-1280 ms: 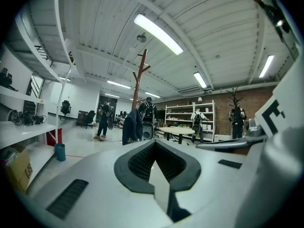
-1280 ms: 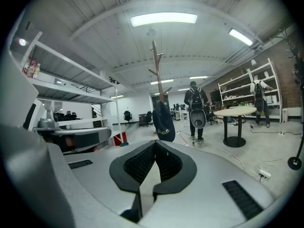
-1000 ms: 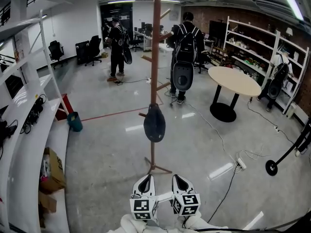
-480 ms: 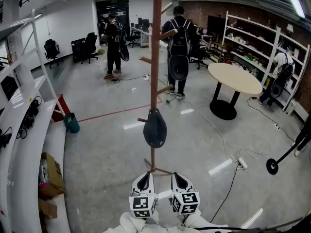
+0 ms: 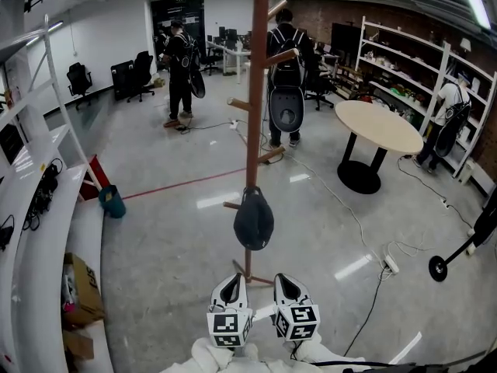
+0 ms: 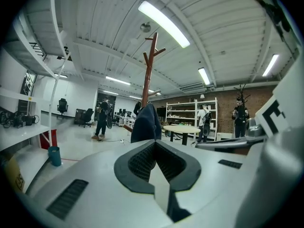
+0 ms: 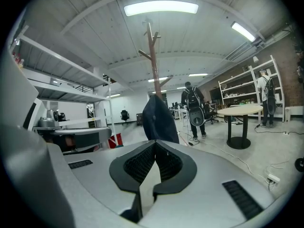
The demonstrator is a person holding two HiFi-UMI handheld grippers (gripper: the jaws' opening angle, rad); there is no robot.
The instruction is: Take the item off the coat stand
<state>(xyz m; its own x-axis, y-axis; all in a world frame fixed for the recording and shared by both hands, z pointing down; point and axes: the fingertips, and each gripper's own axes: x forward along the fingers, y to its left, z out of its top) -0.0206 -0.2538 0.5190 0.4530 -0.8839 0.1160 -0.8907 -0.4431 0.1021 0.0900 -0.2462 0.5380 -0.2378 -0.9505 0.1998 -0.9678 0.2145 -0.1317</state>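
A dark navy cap (image 5: pixel 254 220) hangs on a low peg of the brown wooden coat stand (image 5: pixel 254 115), straight ahead of me. Both grippers are held side by side low in the head view, a short way in front of the stand's foot. My left gripper (image 5: pixel 232 281) is shut and empty; in the left gripper view the cap (image 6: pixel 145 125) hangs just beyond its closed tips (image 6: pixel 154 142). My right gripper (image 5: pixel 284 280) is also shut and empty, with the cap (image 7: pixel 159 120) ahead of its tips (image 7: pixel 155 143). Neither gripper touches the cap.
White shelving (image 5: pixel 39 208) runs along the left, with a cardboard box (image 5: pixel 78 282) below and a teal bin (image 5: pixel 112 203) beside it. A round table (image 5: pixel 377 127) stands at the right, with cables and a power strip (image 5: pixel 388 264) on the floor. People (image 5: pixel 283 68) stand behind the stand.
I have moved nearer to the coat stand; the stand and cap sit closer and larger in the head view. Both grippers stay shut in the same low position.
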